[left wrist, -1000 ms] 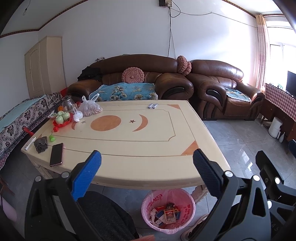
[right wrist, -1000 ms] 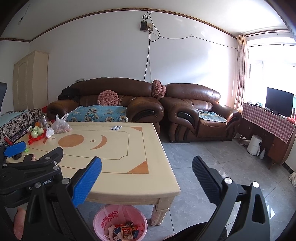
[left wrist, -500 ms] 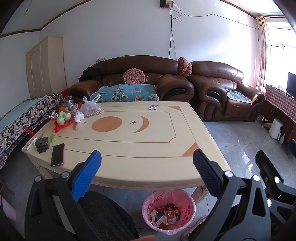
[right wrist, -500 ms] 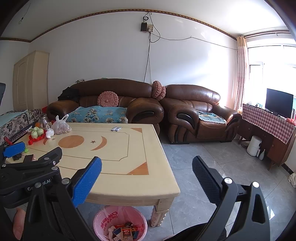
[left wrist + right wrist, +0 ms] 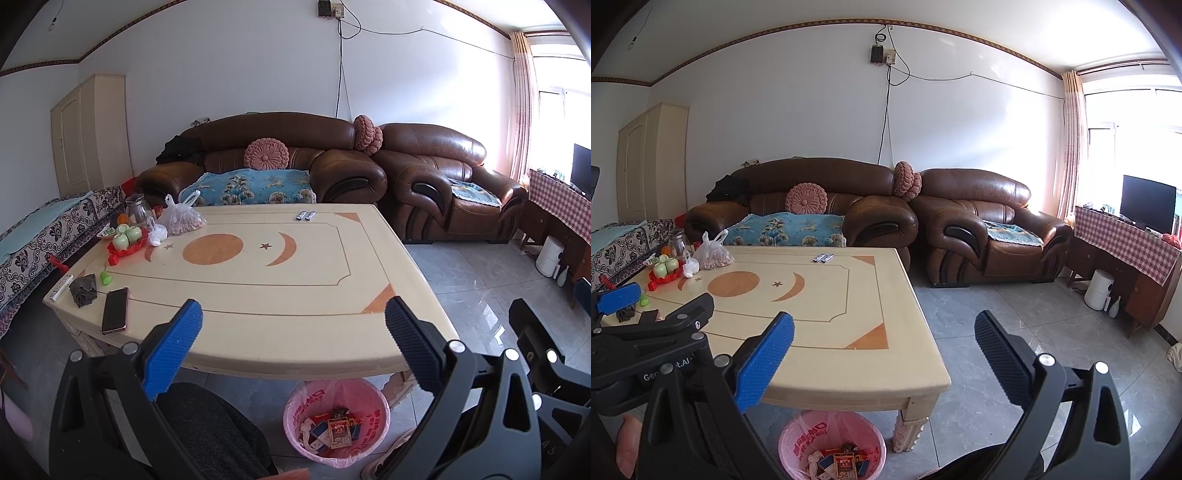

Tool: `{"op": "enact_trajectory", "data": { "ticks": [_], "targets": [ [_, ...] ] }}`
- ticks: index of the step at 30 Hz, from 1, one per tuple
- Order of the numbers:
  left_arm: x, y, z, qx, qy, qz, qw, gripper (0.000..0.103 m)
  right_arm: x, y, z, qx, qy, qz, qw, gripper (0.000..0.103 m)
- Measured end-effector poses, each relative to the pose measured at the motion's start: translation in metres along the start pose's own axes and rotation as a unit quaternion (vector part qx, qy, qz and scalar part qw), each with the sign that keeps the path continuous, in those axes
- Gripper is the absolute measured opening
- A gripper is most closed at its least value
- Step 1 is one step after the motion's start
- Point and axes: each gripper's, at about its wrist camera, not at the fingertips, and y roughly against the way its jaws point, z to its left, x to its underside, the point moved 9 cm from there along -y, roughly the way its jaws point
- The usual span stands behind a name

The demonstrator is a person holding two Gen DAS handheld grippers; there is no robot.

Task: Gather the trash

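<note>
Both the left gripper (image 5: pixel 293 334) and the right gripper (image 5: pixel 884 338) are hanging spread and empty; two small silver wrappers (image 5: pixel 306 215) are lying side by side across the cream wooden table (image 5: pixel 258 295), far-edge, nearer the left gripper.

A: How much of the pink-lined round waste bin (image 5: pixel 373 410) shows?

B: In the left wrist view its far rim hides under the cream wooden table (image 5: pixel 295 295). In the right wrist view the picture's bottom edge cuts it off.

A: And the small cartons (image 5: pixel 338 430) inside it?

B: Their print is too small to read.

A: The two little silver packets (image 5: pixel 306 215) at the table's far edge?

B: Too small to identify.

A: The clear knotted plastic bag (image 5: pixel 181 218)?

B: Its brownish contents are unclear.
</note>
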Motion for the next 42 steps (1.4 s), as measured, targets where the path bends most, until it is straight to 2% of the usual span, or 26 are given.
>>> {"op": "enact_trajectory", "data": {
  "ticks": [28,42],
  "targets": [
    [0.0031,-0.0044,0.0009,0.017,-0.002,0.011,0.9998,0.097,-0.0027,0.001,0.0023,-0.002,-0.002,-0.001,1.0,0.096],
    [0.0011,-0.0017,0.0049,0.014,-0.007,0.011,0.9998,0.097,-0.0028,0.0036,0.0026,0.0,-0.004,-0.007,1.0,0.096]
  ]
}}
